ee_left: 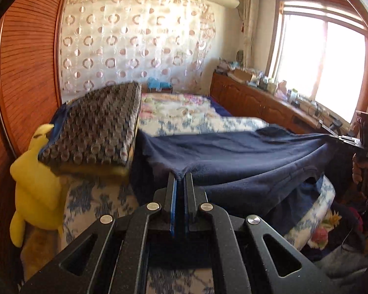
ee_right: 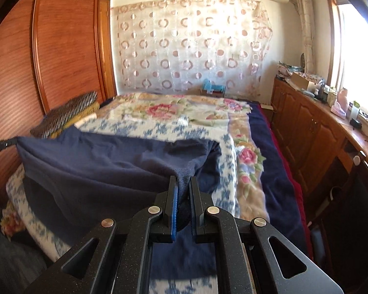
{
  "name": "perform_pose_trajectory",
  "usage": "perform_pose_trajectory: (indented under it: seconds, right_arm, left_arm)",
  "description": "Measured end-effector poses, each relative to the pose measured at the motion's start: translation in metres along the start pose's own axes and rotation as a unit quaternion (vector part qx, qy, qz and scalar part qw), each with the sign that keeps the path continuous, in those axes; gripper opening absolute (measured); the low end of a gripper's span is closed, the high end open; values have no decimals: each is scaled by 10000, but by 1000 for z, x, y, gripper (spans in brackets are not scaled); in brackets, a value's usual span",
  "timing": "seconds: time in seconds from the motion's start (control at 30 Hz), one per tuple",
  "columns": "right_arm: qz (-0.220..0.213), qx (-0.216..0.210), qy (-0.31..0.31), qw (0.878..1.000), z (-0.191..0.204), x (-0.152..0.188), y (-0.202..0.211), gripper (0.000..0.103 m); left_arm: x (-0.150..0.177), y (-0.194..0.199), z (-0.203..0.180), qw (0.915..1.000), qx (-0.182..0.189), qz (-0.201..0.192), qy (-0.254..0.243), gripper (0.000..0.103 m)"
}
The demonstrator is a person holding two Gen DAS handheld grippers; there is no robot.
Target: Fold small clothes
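The left gripper (ee_left: pixel 180 175) and right gripper (ee_right: pixel 182 178) each have their jaws clenched on an edge of the navy garment (ee_left: pixel 233 152), which hangs stretched between them above the bed (ee_right: pixel 189 125). Beyond the garment, at the bed's left side, sits a patterned cushion (ee_left: pixel 95 120).

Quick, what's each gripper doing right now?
Left gripper: shut on the navy garment.
Right gripper: shut on the same garment.
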State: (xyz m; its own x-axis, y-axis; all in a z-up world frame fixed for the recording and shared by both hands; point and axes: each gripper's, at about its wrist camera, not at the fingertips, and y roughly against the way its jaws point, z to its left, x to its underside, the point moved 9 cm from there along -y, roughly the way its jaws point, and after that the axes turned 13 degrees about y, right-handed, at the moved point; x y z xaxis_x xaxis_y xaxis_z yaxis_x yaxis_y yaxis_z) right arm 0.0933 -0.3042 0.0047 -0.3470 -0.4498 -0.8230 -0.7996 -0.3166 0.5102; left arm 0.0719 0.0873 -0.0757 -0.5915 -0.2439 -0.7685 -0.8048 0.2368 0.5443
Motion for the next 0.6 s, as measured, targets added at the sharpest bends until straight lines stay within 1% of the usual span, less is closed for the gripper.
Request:
perform_pose_trajectory:
  seconds: [0.07, 0.13, 0.23, 0.3, 0.33, 0.37, 0.4, 0.47, 0.53, 0.6]
  right_arm:
    - [214, -7, 11, 9998, 2, 11, -8, 8]
    - [341, -81, -65, 9994, 4, 16, -17, 8]
    - [521, -183, -165, 9983, 5, 25, -27, 8]
    - [560, -208, -229, 9980, 4, 27, -29, 8]
    - [570, -220, -263, 9978, 3, 27, -29, 13]
    - [564, -202, -298, 9978, 2, 27, -28, 19]
    - [545, -192, -346, 9977, 0, 26, -25, 21]
    - [499, -170, -477, 9975, -4, 27, -21, 31]
    - [498, -115, -544, 9972, -7, 33, -19, 34]
    - [514, -53, -574, 9970, -8, 35, -16, 36]
  left_arm:
    - [17, -7, 3, 9997, -89, 235, 14, 6]
    - [31, -16, 9, 9989, -127, 455, 44, 6]
    - [47, -23, 13, 9978, -163, 643, 64, 6]
    - [50, -24, 16, 9977, -169, 645, 100, 14]
    - [48, -22, 18, 9982, -231, 548, 110, 20]
    - [46, -20, 20, 9987, -262, 431, 92, 24]
    - [47, -17, 20, 9990, -251, 349, 73, 27]
    - [44, -12, 23, 9995, -184, 226, 154, 43]
    - [44, -11, 31, 9992, -245, 240, 217, 45]
    - [48, -15, 39, 9985, -337, 345, 261, 47]
